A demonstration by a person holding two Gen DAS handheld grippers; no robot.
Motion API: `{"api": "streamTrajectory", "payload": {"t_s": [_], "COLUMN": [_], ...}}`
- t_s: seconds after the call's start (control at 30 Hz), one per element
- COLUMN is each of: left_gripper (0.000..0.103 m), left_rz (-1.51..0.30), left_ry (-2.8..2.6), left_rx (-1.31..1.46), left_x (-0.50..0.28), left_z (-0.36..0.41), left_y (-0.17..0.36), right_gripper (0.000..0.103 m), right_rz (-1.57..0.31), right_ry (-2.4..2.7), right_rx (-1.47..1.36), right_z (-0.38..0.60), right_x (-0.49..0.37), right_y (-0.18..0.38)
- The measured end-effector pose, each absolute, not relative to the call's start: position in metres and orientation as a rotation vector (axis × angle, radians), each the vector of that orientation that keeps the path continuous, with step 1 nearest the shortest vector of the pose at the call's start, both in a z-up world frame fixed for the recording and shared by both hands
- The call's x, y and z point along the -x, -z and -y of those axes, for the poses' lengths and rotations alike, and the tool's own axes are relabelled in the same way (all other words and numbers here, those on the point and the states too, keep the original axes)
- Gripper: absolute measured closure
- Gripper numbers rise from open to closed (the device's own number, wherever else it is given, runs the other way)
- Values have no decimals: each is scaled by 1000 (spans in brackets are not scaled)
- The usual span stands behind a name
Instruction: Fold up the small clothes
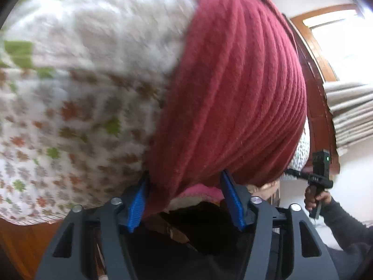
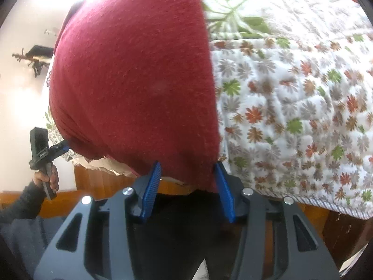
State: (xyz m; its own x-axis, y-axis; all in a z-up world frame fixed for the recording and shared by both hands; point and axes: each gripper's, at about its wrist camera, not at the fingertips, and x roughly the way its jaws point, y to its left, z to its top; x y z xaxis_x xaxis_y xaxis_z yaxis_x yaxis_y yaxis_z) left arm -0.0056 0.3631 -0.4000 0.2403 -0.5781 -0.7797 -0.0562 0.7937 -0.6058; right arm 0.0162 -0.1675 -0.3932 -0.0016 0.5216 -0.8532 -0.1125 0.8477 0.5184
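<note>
A dark red knit garment lies spread on a floral quilt, with its near edge reaching the bed's side. My left gripper is open, its blue pads wide apart on either side of the garment's near left corner. In the right wrist view the same red garment fills the middle. My right gripper is also open and straddles the near right corner. Each gripper shows small in the other's view: the right gripper and the left gripper, both at the garment's edge.
The quilt covers a bed with a wooden frame below its edge. A hand in a dark sleeve holds the right gripper's handle. A bright window with a wooden frame is at the right, and a dark wall ornament at the left.
</note>
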Motion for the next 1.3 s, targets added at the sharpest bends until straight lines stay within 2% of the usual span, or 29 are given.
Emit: {"api": "streamTrajectory", "payload": {"t_s": [0.03, 0.07, 0.1, 0.13, 0.17, 0.23, 0.47, 0.6, 0.8, 0.9, 1.0, 1.07, 1.13, 1.23, 1.27, 1.3], "left_gripper": [84, 91, 94, 95, 96, 97, 97, 97, 97, 97, 97, 97, 85, 80, 76, 66], "left_rz": [-1324, -1350, -1357, -1354, -1353, -1351, -1231, -1119, -789, -685, -657, -685, -742, -744, -722, -692], "left_ry": [397, 394, 393, 398, 405, 430, 528, 590, 651, 629, 520, 433, 333, 229, 228, 235], "left_rx": [578, 575, 586, 604, 627, 682, 900, 1036, 1314, 1391, 1452, 1505, 1555, 1595, 1576, 1548], "left_x": [5, 5, 5, 6, 8, 16, 47, 60, 34, -3, -63, -91, -117, -124, -122, -116], "left_z": [-356, -352, -351, -351, -352, -356, -380, -396, -425, -427, -429, -427, -427, -431, -432, -436], "left_y": [404, 408, 410, 410, 408, 403, 352, 315, 260, 254, 276, 299, 322, 328, 320, 308], "right_gripper": [55, 60, 67, 87, 98, 99, 100, 100, 100, 100, 100, 90, 76, 76, 76, 76], "right_rz": [-1499, -1503, -1506, -1514, -1516, -1510, -1427, -1324, -1145, -1096, -1122, -1166, -1191, -1183, -1178, -1173], "right_ry": [-530, -551, -566, -573, -583, -597, -651, -702, -770, -789, -730, -636, -533, -521, -526, -530], "right_rx": [-349, -354, -354, -356, -362, -409, -621, -756, -909, -956, -974, -990, -998, -911, -862, -799], "right_z": [163, 158, 152, 150, 150, 155, 187, 208, 220, 225, 217, 218, 220, 217, 216, 215], "right_x": [-19, -19, -20, -21, -21, -21, -10, -9, -45, -98, -165, -195, -217, -224, -222, -215], "right_y": [394, 394, 394, 396, 396, 394, 355, 315, 263, 251, 264, 281, 295, 284, 278, 271]}}
